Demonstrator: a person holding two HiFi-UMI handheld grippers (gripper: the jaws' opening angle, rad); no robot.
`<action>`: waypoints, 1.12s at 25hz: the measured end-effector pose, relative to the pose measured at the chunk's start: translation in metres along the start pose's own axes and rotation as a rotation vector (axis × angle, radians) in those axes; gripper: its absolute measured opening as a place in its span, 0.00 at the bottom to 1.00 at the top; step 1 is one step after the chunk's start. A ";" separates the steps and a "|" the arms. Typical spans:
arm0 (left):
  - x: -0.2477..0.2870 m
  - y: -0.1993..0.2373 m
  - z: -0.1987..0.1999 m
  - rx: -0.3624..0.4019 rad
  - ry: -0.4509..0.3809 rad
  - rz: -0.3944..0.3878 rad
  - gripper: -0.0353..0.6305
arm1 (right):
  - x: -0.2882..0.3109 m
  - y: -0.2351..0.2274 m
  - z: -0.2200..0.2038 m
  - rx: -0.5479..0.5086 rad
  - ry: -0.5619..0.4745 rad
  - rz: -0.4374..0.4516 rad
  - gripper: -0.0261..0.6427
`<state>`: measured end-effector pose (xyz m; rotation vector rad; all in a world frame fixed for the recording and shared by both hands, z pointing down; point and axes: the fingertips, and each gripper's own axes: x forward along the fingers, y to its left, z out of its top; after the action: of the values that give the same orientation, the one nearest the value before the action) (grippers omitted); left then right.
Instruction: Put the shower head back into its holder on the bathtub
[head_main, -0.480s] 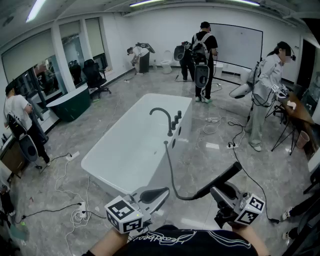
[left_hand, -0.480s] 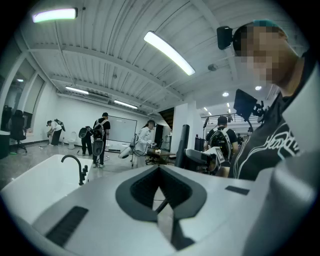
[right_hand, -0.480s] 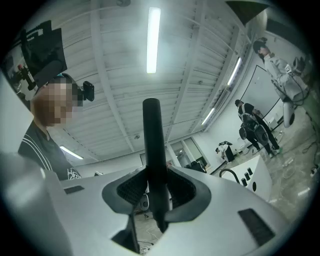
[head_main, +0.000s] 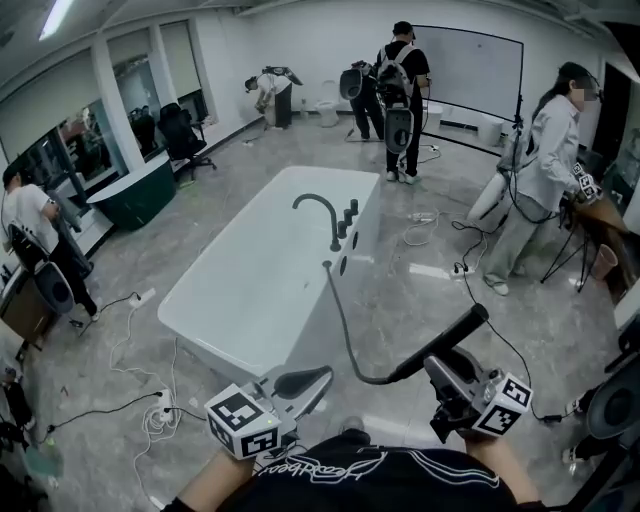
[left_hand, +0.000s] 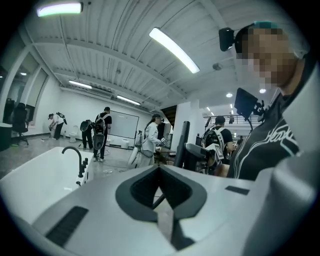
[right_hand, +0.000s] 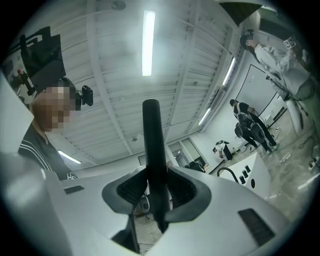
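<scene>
A black stick-shaped shower head (head_main: 445, 343) slants up to the right, in front of the white bathtub (head_main: 215, 300). My right gripper (head_main: 440, 372) is shut on its lower end. In the right gripper view the shower head (right_hand: 154, 150) stands straight up between the pads of the right gripper (right_hand: 156, 195). Its black hose (head_main: 340, 320) curves down from the tub's near right rim, beside the black faucet (head_main: 318, 210) and knobs (head_main: 348, 222). My left gripper (head_main: 305, 382) is shut and empty, pointing toward the tub's near end. In the left gripper view its jaws (left_hand: 160, 187) meet, with the faucet (left_hand: 75, 155) to the left.
Several people with gear stand at the back and right of the room; one (head_main: 545, 180) is close to the tub's right. Cables and a power strip (head_main: 430, 270) lie on the marble floor. A dark green tub (head_main: 135, 200) and an office chair (head_main: 180, 135) stand at the left.
The shower head's far tip has risen slightly with my right gripper. The head view has shifted a little. My left gripper stays where it was.
</scene>
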<state>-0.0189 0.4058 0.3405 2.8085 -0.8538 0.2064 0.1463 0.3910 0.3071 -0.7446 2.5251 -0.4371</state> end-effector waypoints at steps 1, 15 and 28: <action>0.001 0.001 -0.001 -0.002 0.002 0.001 0.06 | 0.001 -0.002 0.000 0.005 -0.002 -0.001 0.23; 0.049 0.030 -0.037 -0.057 0.061 -0.038 0.06 | 0.010 -0.032 0.009 0.066 -0.013 -0.021 0.23; 0.139 0.110 -0.088 -0.040 0.180 -0.168 0.31 | 0.064 -0.120 0.031 0.128 -0.035 -0.062 0.23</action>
<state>0.0276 0.2623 0.4689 2.7536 -0.5735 0.4037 0.1658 0.2527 0.3093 -0.7763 2.4212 -0.5952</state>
